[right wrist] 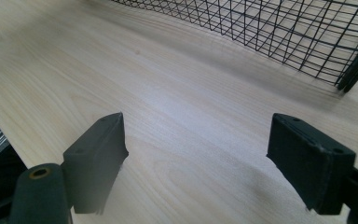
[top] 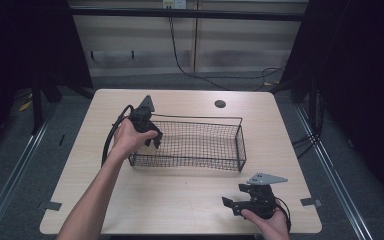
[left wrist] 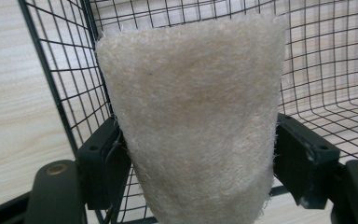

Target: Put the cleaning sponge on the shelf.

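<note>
A beige felt pad (left wrist: 191,116), thick and fuzzy, stands upright between the jaws of my left gripper (left wrist: 198,135), whose pads press on its two sides. The pad is inside the black wire basket (left wrist: 65,70), close to one end wall. From above, my left gripper (top: 152,137) dips over the left end of the basket (top: 200,119), with a hand wrapped around its body. My right gripper (top: 231,205) rests low over the table near the front right edge. It (right wrist: 196,140) is open, with bare wood between its jaws and the basket (right wrist: 284,28) beyond.
The light wooden table (top: 180,200) has a round dark cable hole (top: 220,104) behind the basket. A black cable (top: 111,137) loops from the left gripper. Dark floor and metal rails surround the table.
</note>
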The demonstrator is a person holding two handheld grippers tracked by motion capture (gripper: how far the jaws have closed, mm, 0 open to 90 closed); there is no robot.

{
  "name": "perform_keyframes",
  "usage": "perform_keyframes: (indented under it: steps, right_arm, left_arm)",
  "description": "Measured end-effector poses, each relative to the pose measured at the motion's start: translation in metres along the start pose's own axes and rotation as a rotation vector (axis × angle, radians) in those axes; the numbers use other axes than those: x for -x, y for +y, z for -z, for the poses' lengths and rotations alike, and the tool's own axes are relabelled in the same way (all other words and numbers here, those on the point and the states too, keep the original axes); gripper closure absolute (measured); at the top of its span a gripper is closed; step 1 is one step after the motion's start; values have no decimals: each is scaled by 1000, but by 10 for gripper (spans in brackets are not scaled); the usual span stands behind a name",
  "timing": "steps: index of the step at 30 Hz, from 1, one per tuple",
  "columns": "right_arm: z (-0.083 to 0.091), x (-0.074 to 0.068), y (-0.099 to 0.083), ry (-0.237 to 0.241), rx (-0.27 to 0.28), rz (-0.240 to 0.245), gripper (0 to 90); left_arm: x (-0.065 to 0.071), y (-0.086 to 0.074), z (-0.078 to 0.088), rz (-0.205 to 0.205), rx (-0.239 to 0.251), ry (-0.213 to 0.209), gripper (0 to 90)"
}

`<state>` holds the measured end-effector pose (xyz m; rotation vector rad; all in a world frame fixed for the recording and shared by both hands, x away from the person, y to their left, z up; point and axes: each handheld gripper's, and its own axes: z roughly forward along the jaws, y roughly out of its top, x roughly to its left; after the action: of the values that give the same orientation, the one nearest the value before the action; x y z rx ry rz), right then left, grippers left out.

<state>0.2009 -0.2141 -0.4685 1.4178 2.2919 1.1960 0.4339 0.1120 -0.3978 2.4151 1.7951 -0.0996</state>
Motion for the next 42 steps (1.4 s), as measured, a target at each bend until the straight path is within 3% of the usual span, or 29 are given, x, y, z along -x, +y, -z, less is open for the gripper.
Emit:
perform_keyframes:
  steps: [3, 4, 11, 15, 19, 24, 27, 29, 32, 42]
  right_arm:
    - [0, 0, 0, 0, 2, 4, 189]
    - [0, 0, 0, 0, 2, 4, 189]
    - [-1, -1, 0, 5, 2, 7, 189]
    - [0, -1, 0, 2, 1, 6, 190]
    - [0, -1, 0, 4, 2, 5, 189]
    - [0, -1, 0, 5, 0, 7, 190]
    - [0, -1, 0, 6, -2, 10, 190]
    - [0, -1, 0, 9, 0, 11, 191]
    - [0, -1, 0, 7, 0, 7, 191]
    - [0, -1, 0, 5, -1, 5, 191]
  left_arm:
    - [-1, 1, -6, 5, -11, 13, 264]
    - [-1, 1, -9, 29, -21, 27, 264]
    - [-2, 1, -18, 13, -36, 33, 263]
    - [1, 2, -23, -9, -46, 53, 263]
    - [2, 3, -27, -6, -48, 79, 262]
    - [3, 4, -33, -20, -79, 88, 261]
    - [5, 6, -37, 5, -85, 117, 260]
    - [6, 6, -39, 15, -85, 109, 259]
    - [6, 6, -40, 8, -83, 130, 258]
    - [5, 6, -45, 34, -100, 122, 254]
